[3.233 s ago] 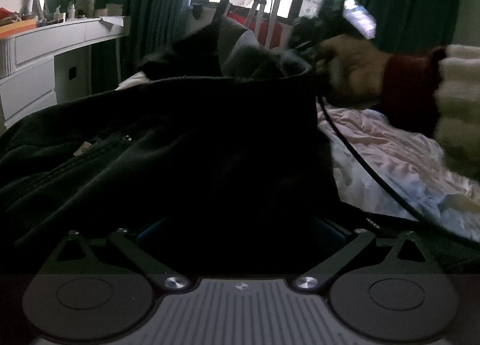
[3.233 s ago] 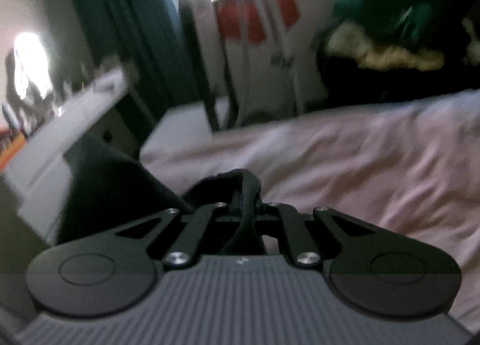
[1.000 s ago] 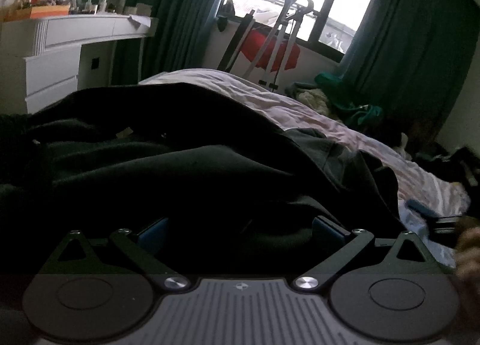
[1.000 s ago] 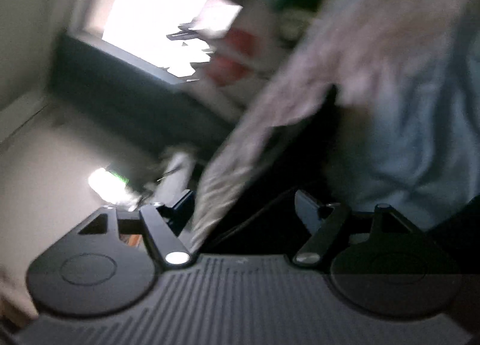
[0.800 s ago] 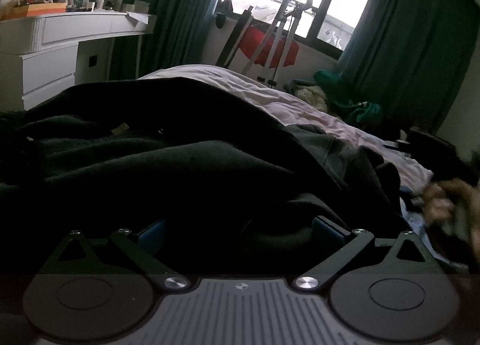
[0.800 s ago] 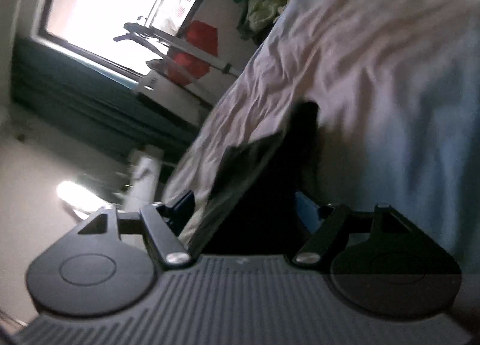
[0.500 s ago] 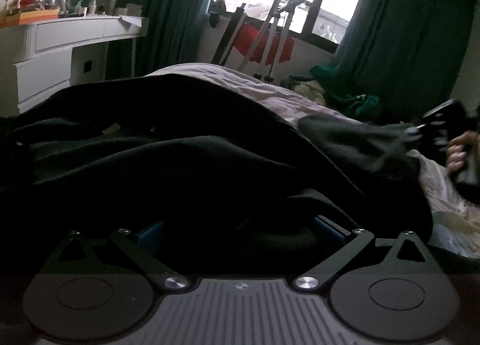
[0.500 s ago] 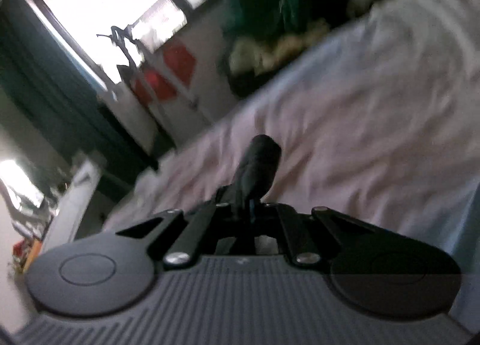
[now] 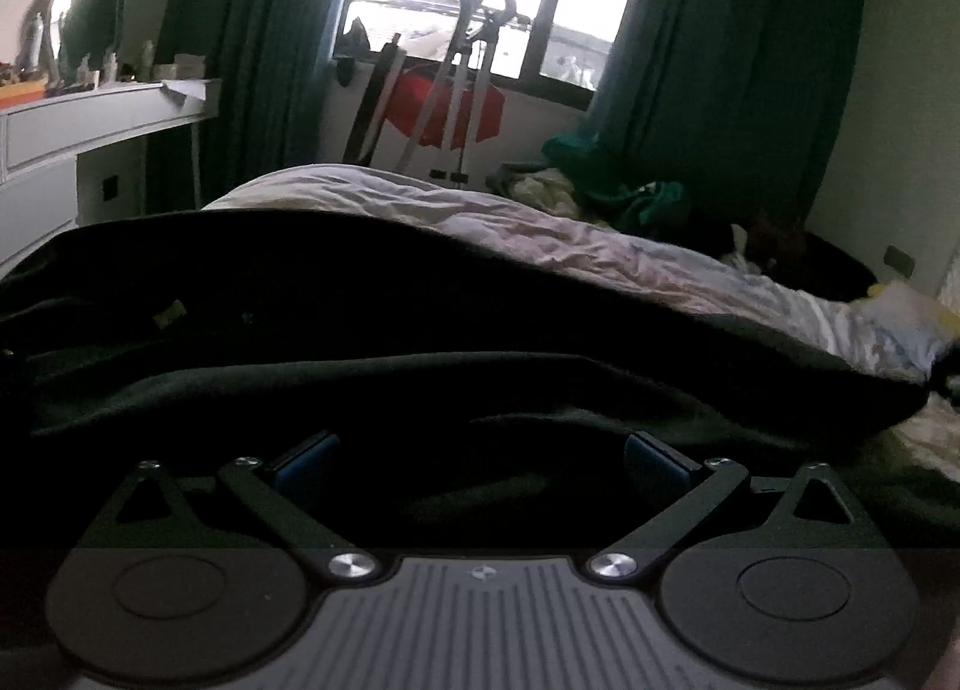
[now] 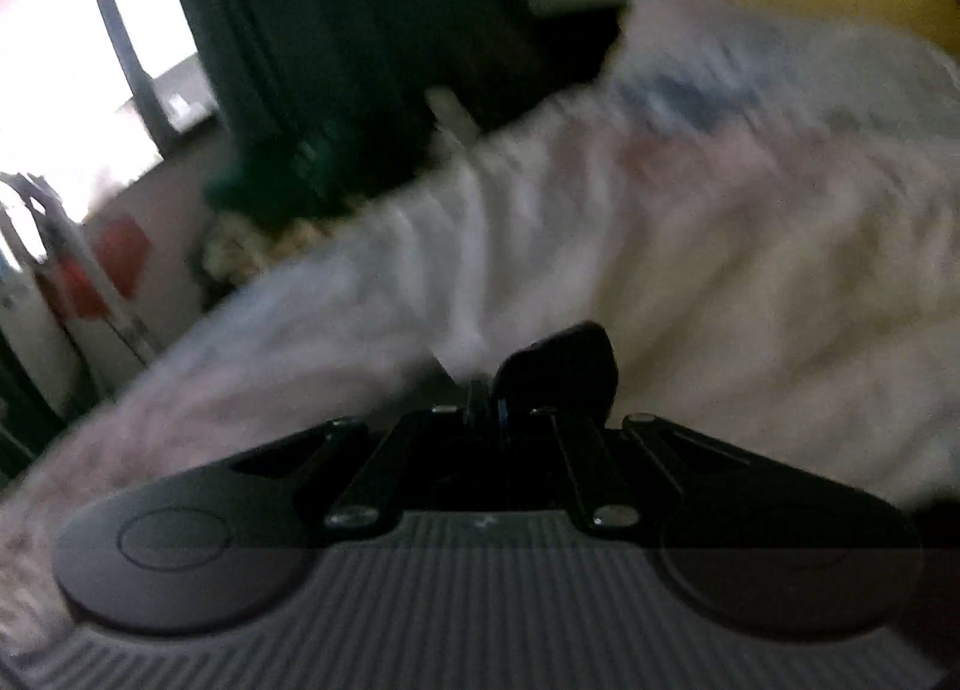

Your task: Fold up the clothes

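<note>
Dark clothing fills the near part of the left wrist view: a black garment lies spread across the bed, from the left edge to the right, where its end becomes narrow near the pale sheet. The left gripper has its two blue fingertips set wide apart, and the black cloth lies between them and over them, so the claw is spread and not pinching; I cannot tell if the tips touch the cloth or only sit under its folds. Far behind the bed stands a window with dark green curtains on both sides, and below it a red object with a metal stand in front of it. At the far left is a white dresser with a mirror on it. At the far right of the bed a pile of green and pale clothes lies near the curtain. The right wrist view is blurred. There the right gripper has its fingers pressed together, and a small piece of the black garment stands up from between them, so it pinches this cloth. Behind it the pale, wrinkled sheet of the bed covers most of the view.
</note>
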`<state>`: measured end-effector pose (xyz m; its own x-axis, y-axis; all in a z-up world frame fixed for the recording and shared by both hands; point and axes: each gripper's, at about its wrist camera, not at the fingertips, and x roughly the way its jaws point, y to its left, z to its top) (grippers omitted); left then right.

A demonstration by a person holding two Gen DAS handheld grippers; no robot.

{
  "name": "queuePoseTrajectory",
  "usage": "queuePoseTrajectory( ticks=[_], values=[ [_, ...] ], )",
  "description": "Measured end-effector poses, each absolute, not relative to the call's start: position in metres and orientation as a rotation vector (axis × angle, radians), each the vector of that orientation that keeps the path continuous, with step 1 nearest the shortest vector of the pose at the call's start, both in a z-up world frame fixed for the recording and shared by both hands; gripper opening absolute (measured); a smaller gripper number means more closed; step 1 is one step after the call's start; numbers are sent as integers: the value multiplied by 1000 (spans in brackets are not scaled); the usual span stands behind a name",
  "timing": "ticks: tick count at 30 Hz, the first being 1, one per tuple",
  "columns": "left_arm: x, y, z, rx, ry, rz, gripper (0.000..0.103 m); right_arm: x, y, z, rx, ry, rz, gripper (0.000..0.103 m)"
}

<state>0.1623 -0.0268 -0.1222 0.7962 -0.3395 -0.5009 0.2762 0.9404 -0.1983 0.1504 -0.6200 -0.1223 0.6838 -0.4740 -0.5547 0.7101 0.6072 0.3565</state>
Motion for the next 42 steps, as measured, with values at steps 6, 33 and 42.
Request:
queuePoseTrajectory(
  ticks=[6, 33, 42],
  values=[
    [148, -23, -115, -128, 572, -351, 101, 119, -622, -120, 627, 307, -672, 5],
    [12, 151, -61, -728, 857, -12, 97, -121, -644, -154, 1019, 390, -628, 51],
    [35, 175, -97, -890, 904, 69, 92, -103, -648, -188, 1138, 399, -593, 44]
  ],
)
